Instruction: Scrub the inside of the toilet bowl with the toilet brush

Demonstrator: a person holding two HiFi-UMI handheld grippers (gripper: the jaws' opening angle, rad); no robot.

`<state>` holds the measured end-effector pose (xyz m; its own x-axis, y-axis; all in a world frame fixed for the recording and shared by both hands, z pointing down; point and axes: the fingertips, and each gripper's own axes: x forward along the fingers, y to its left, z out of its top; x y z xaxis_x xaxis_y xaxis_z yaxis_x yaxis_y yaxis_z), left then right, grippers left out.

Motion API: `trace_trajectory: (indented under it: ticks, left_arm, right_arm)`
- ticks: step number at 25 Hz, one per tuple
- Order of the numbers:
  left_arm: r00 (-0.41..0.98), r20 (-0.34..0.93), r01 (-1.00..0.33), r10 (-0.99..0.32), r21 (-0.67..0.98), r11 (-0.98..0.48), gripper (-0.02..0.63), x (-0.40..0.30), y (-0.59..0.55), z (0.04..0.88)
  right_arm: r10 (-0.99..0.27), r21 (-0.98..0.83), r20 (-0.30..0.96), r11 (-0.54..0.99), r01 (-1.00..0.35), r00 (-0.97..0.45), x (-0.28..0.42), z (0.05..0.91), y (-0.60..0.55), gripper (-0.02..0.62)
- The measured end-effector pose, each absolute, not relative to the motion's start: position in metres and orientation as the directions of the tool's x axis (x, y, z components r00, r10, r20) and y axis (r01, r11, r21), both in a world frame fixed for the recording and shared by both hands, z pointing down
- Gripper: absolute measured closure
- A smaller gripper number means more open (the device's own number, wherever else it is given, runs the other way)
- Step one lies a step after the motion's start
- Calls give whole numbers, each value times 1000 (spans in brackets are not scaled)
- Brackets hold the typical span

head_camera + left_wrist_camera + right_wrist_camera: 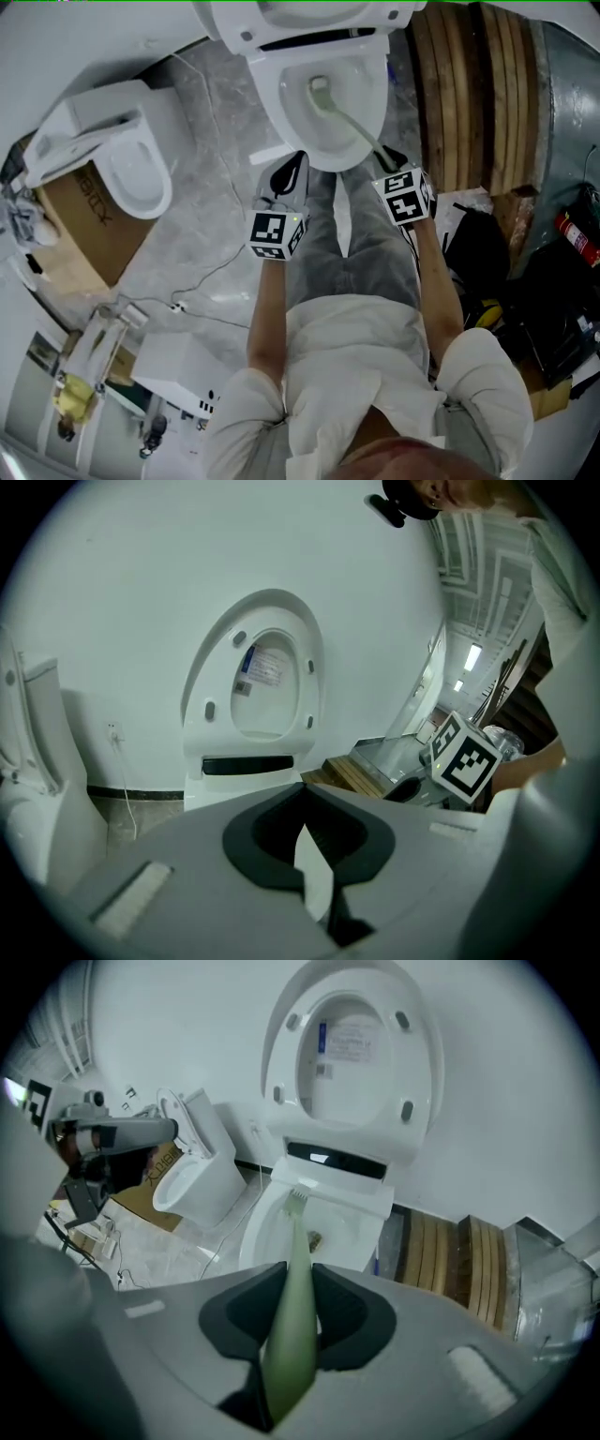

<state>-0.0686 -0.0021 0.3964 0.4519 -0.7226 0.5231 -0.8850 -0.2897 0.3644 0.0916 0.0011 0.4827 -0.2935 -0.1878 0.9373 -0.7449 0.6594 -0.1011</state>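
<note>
The white toilet stands open in front of me, its lid and seat raised. A pale green toilet brush reaches into the bowl, its head low against the bowl's back wall. My right gripper is shut on the brush's handle just outside the front rim. My left gripper hovers shut beside the front left of the rim and holds nothing. In the left gripper view the shut gripper points at the raised lid.
A second white toilet sits on a cardboard box at the left. Wooden planks lie right of the toilet. Dark bags and a red fire extinguisher crowd the right. A cable crosses the marble floor.
</note>
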Motion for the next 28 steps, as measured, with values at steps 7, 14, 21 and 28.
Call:
trace_trajectory:
  ticks: [7,14,21,28]
  left_arm:
    - [474,478,-880,-740,293,-374,588,-69,-15,331]
    - [497,407,-868,-766,233,-439,588,-56,-21,256]
    - [510,339,-860,-790,212,-464,588,-48,-23,209]
    - [494,299,-869,-816,198,-453,588,-53,-23,183]
  right_arm:
    - [-376,-36,842,676,-736,-386,79,378,-18,505]
    - [-513,-31,723,645,-764,-462,87,287,-19,505]
    - [-585,6,630,662,-750,-511,97,227,-30,506]
    - [-589,17,572,704,-710,-571,86,197,-29,506]
